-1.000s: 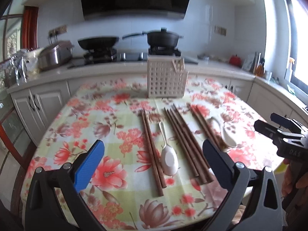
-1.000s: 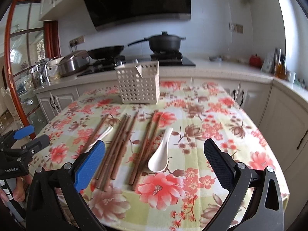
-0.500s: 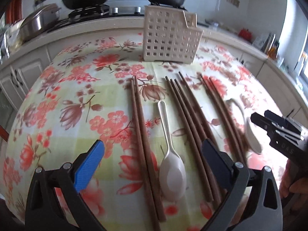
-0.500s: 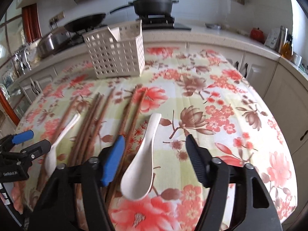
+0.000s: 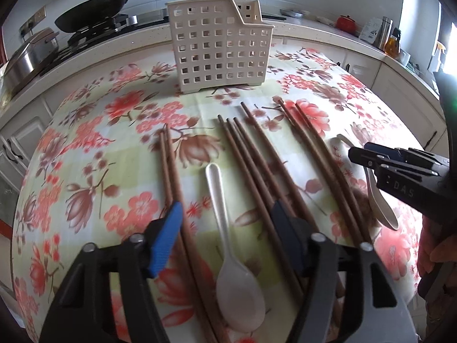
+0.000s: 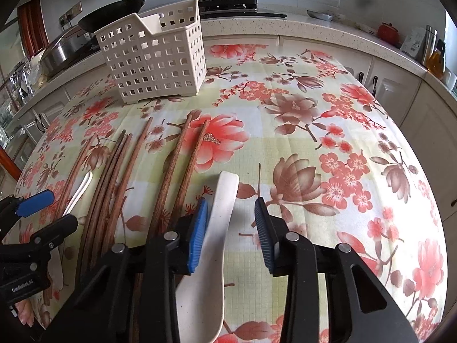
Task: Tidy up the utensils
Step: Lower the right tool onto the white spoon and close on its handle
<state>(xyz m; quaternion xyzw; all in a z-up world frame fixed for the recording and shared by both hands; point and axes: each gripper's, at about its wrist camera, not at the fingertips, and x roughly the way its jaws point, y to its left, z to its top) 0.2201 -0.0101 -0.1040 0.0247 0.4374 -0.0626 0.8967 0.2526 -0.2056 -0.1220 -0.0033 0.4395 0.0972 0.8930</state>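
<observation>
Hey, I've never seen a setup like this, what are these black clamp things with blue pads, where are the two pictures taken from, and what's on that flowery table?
There is no robot here. A person holds a two-finger gripper in each hand, and each one carries a wide-angle camera that looks along its fingers.

The left camera shows the left gripper over a white spoon that lies among wooden chopsticks. The right camera shows the right gripper over a second white spoon. Each view also catches the other gripper at its edge.

Everything lies on a table with a floral cloth. Behind the utensils stands a white perforated basket, seemingly empty.

Both grippers' jaws are closing with a spoon between them. On the right, the blue pad is at the spoon; the other is clear. Nothing is gripped yet.
</observation>
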